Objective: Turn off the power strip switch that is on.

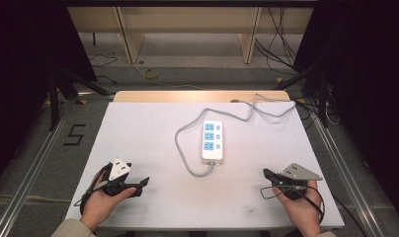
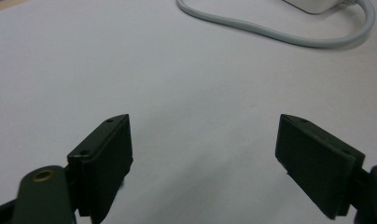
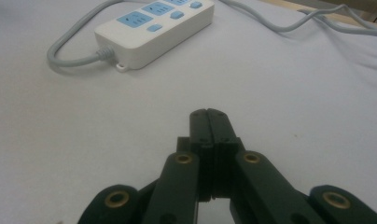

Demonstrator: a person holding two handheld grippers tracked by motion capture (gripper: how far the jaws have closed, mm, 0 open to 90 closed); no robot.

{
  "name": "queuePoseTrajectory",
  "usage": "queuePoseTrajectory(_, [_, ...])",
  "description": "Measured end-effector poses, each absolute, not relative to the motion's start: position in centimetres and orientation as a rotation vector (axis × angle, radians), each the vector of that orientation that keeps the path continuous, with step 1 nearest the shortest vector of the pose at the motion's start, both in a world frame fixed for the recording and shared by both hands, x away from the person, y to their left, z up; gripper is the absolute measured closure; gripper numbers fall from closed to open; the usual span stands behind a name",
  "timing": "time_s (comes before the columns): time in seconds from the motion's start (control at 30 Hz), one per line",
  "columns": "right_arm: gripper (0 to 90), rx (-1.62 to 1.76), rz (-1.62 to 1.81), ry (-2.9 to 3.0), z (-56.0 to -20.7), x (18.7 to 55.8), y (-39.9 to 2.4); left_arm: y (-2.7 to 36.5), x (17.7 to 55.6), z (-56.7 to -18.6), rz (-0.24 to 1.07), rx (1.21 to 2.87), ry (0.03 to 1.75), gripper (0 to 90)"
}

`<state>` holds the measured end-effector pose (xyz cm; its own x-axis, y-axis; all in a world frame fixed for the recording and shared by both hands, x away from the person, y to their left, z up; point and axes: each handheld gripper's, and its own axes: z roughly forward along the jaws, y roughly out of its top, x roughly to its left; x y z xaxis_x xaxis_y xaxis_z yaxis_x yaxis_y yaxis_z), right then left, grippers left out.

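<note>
High view: a white plastic power strip with three blue-faced sockets (image 1: 212,141) lies at the centre of a pale grey tabletop (image 1: 148,133), its grey cord (image 1: 183,148) looping out from its near end, round its left side and off toward the upper right of the frame. At lower left, the left gripper (image 1: 140,183) rests in a hand on the table; at lower right, the right gripper (image 1: 267,174) sits likewise, both well apart from the strip. Sleeves and forearms are cut off by the bottom edge, and where the cord ends is lost among cables beyond the table.

Left gripper view: the two black jaws stand wide apart with nothing between them, bare tabletop ahead. The cord (image 2: 280,33) curves across the upper right; only a corner of the strip (image 2: 317,4) enters at the top edge.

Right gripper view: the jaws are pressed fully together, empty. The strip (image 3: 154,28) lies in the upper left, cropped at the top, so its far sockets are hard to read.

Risk: closed jaws reaching in could merely shove the strip, or snag the loose cord and drag it askew.
</note>
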<state>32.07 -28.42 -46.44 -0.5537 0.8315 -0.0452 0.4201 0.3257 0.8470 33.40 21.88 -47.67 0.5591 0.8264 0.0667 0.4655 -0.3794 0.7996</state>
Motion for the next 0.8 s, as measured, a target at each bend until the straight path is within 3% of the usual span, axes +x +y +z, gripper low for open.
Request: queuePoseTrajectory(0.8, [90.0,1.067,1.147,2.101,-45.55,33.00,-27.81,21.95,33.42,-47.65,0.618,2.027,1.039,18.9])
